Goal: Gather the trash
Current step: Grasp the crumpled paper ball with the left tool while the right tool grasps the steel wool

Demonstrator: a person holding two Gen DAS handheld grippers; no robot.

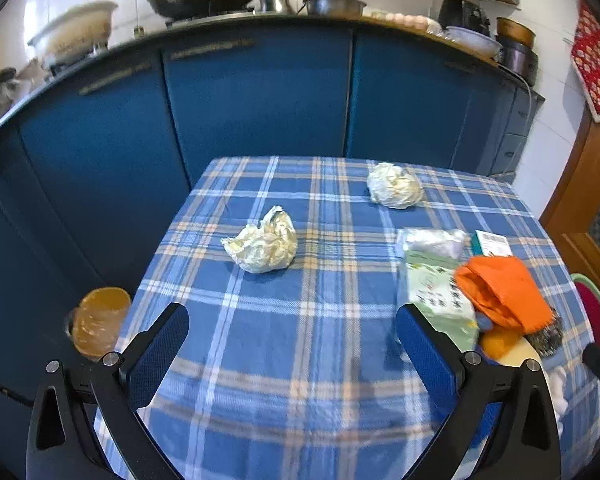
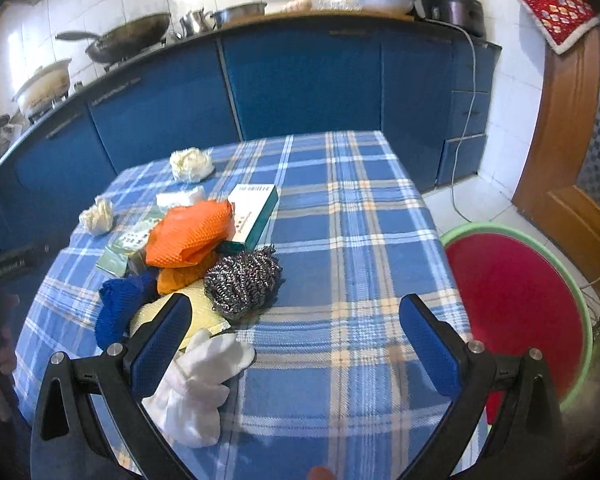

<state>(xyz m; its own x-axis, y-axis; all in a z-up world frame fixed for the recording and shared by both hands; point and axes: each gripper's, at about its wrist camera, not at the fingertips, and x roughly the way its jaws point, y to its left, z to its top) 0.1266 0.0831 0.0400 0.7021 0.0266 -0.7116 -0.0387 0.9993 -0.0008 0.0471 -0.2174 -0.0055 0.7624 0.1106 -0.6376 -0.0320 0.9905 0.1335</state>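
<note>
Two crumpled foil-paper balls lie on the blue plaid tablecloth point(image 1: 292, 340): a near one point(image 1: 264, 242) and a far one point(image 1: 394, 186). My left gripper point(image 1: 292, 320) is open and empty, above the cloth short of the near ball. In the right wrist view the same balls show at the left point(image 2: 97, 215) and far back point(image 2: 191, 164). My right gripper point(image 2: 296, 316) is open and empty over the cloth point(image 2: 356, 240), with a white glove point(image 2: 204, 384) by its left finger. A red basin with a green rim point(image 2: 516, 316) stands on the floor to the right.
A pile holds an orange mesh bag point(image 2: 190, 232), a steel scourer point(image 2: 242, 280), a blue cloth point(image 2: 120, 308), a white-and-green box point(image 2: 254, 210), a green packet point(image 1: 436, 292) and a clear plastic bag point(image 1: 432, 242). An orange bowl point(image 1: 98, 324) sits off the table's left. Blue cabinets point(image 1: 260, 92) stand behind.
</note>
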